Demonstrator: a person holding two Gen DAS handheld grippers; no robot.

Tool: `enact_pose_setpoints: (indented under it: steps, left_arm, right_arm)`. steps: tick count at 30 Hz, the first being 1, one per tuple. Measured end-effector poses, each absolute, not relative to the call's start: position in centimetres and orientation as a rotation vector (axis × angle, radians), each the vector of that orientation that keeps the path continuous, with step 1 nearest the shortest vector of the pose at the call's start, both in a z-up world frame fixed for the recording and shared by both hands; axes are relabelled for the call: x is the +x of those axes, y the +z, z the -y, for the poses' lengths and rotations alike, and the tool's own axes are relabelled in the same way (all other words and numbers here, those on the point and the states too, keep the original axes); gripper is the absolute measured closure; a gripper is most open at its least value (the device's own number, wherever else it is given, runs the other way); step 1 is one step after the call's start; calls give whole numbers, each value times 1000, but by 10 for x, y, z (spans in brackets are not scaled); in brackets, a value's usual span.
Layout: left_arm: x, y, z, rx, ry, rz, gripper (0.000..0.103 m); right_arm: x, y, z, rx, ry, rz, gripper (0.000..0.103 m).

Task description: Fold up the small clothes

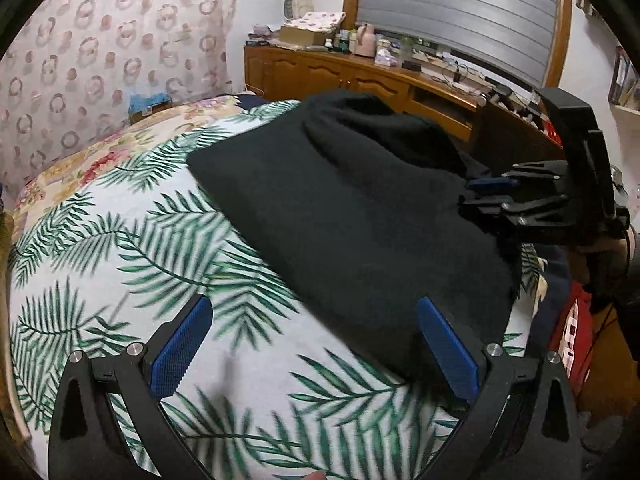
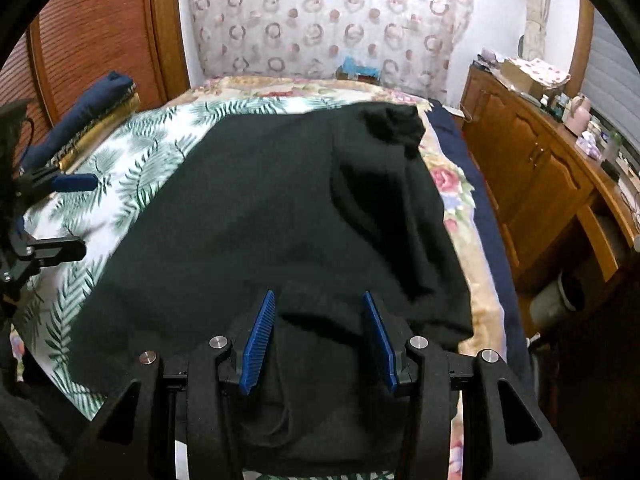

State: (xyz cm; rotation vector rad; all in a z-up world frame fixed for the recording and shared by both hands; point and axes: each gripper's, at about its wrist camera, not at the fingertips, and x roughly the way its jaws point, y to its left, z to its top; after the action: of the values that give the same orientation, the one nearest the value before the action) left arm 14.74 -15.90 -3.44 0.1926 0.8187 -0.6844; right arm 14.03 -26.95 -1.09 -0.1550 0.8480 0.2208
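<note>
A black garment (image 1: 360, 208) lies spread on a palm-leaf sheet (image 1: 120, 240) on the bed, bunched at its far end. My left gripper (image 1: 316, 312) is open and empty, its right finger at the garment's near left edge. In the right wrist view the garment (image 2: 280, 208) fills the middle. My right gripper (image 2: 318, 300) is open over the garment's near edge, with a fold of cloth lying between its blue pads (image 2: 258, 340). The right gripper also shows in the left wrist view (image 1: 492, 196), and the left gripper in the right wrist view (image 2: 80, 212).
A floral blanket (image 2: 444, 184) lies under the sheet. A wooden cabinet (image 2: 532, 184) with clutter runs along the right of the bed. A padded headboard (image 2: 328, 24) stands at the far end. A navy cushion (image 2: 92, 108) lies at the bed's left. A bin (image 2: 556, 300) stands beside the bed.
</note>
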Motion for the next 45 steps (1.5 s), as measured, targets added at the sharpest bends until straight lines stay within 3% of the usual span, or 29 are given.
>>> enact_pose_setpoints:
  steps: [1,4,20,24,26,33,37,39,40,41,45]
  left_arm:
    - [145,-35,162,196,-685,-822,0]
    - [139,-36,168,200,-688,-831,0]
    - [117,-45,188,232,-714,-861,0]
    - [108,-48,188,234,-705,-864,6]
    - [104,-49,186,219,-707,-871,8]
    - [90,-49,182,148,-777,-899,41]
    - [84,-54,186,134,-793,-919,46]
    - [81,-54,189,147,-789,-912,47]
    - [79,-53,191,149,-796,-912,52]
    - [78,-53,193,146,-816,-916,71]
    - [79,-48,199,139,-818,-892,86]
  right_arm:
    - [138,-11,269,-164,225,-854,82]
    - [125,-1,274,-167,240,-828,92]
    - [76,1,310,-58,107,-794,95]
    - [73,-2,308,-39,106,-782,95]
    - [70,-4,308,-32,105,-773,89]
    - [69,-11,312,-22,100,-756,80]
    - [68,-9,314,-20,89,-745,65]
    - [67,-8,315,-10,100,-736,63]
    - [66,-8,315,-8,104,-732,61]
    - [65,-7,314,-11,105,-728,60]
    - [60,-4,310,-10,128,-707,53]
